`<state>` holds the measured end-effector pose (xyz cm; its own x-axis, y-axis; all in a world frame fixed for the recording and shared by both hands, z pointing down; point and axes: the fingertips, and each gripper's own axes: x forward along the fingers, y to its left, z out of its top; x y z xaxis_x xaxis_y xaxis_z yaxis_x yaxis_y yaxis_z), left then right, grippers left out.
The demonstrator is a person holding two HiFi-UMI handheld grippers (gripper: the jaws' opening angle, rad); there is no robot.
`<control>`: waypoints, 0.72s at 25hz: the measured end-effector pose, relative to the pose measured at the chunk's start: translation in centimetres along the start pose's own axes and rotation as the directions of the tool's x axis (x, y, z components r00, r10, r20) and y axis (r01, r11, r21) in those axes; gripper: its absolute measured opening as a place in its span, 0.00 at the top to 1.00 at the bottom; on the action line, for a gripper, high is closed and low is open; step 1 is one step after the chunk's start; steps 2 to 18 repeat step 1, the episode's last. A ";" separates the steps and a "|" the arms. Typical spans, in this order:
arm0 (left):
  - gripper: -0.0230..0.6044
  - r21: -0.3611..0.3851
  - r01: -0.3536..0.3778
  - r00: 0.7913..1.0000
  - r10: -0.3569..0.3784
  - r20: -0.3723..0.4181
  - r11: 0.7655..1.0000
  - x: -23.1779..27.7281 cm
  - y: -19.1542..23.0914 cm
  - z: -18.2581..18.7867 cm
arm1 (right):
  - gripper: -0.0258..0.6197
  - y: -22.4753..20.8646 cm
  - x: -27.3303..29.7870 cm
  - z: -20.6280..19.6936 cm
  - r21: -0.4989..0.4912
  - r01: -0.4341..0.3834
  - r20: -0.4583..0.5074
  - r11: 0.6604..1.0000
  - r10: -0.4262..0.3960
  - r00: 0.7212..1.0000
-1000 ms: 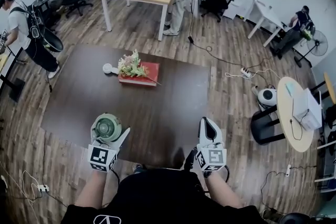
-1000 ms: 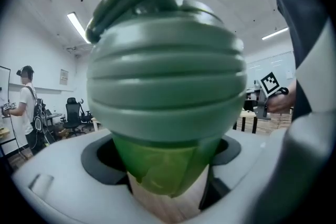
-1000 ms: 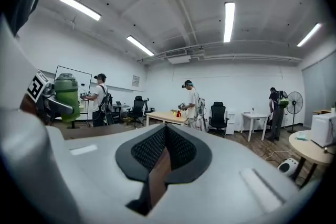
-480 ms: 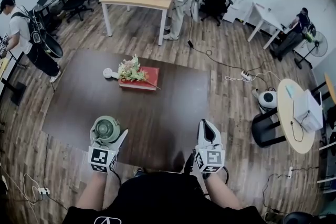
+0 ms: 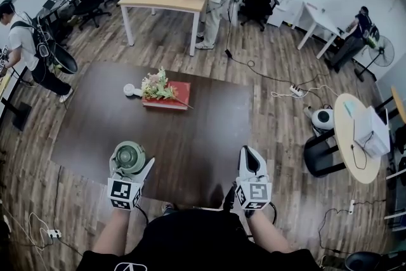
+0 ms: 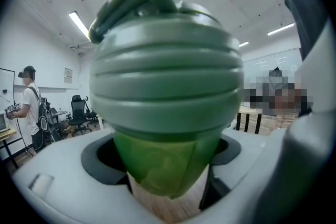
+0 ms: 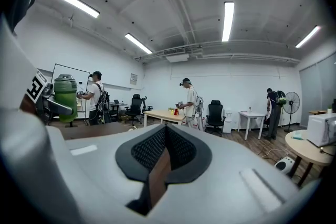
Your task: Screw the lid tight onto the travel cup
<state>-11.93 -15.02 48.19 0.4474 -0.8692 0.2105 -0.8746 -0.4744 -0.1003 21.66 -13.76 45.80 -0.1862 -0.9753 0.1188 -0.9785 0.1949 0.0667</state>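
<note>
Both grippers held out level in front of the body, over the near edge of the dark table [image 5: 190, 136], well apart from each other. Bare forearms run forward from the bottom of the head view, roughly parallel.

Left gripper [image 5: 130, 165]: near left, marker cube [image 5: 124, 192] facing up, jaws pointing away from the person. Fingers stand wide and pinch the travel cup [image 5: 129, 155] by its translucent green lower body, one pad on each side. Cup upright. From above only its round top shows.

Lid [image 6: 165, 81]: grey-green, ribbed, seated on top of the cup, a carry loop [image 6: 131, 0] arching over it. How far it is screwed down cannot be told.

Right gripper [image 5: 249, 153]: near right, its marker cube [image 5: 254, 192] up, pointing the same way as the left. Fingers pressed together, pads meeting in a closed seam, nothing between them. It touches neither cup nor lid. In the right gripper view the cup shows off to the left.

Far side of the table, left of centre: a red book [image 5: 171, 92] with a flower bunch [image 5: 157, 81] on it.
</note>
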 end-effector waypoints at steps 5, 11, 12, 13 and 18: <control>0.31 -0.002 0.002 1.000 -0.002 -0.002 1.000 0.0 -0.1 -0.1 | 0.95 0.0 -0.1 0.0 0.000 0.002 -0.001 1.000 -0.002 1.000; 0.31 -0.002 0.002 1.000 -0.002 -0.002 1.000 0.0 -0.1 -0.1 | 0.95 0.0 -0.1 0.0 0.000 0.002 -0.001 1.000 -0.002 1.000; 0.31 -0.002 0.002 1.000 -0.002 -0.002 1.000 0.0 -0.1 -0.1 | 0.95 0.0 -0.1 0.0 0.000 0.002 -0.001 1.000 -0.002 1.000; 0.31 -0.002 0.002 1.000 -0.002 -0.002 1.000 0.0 -0.1 -0.1 | 0.95 0.0 -0.1 0.0 0.000 0.002 -0.001 1.000 -0.002 1.000; 0.31 -0.002 0.002 1.000 -0.002 -0.002 1.000 0.0 -0.1 -0.1 | 0.95 0.0 -0.1 0.0 0.000 0.002 -0.001 1.000 -0.002 1.000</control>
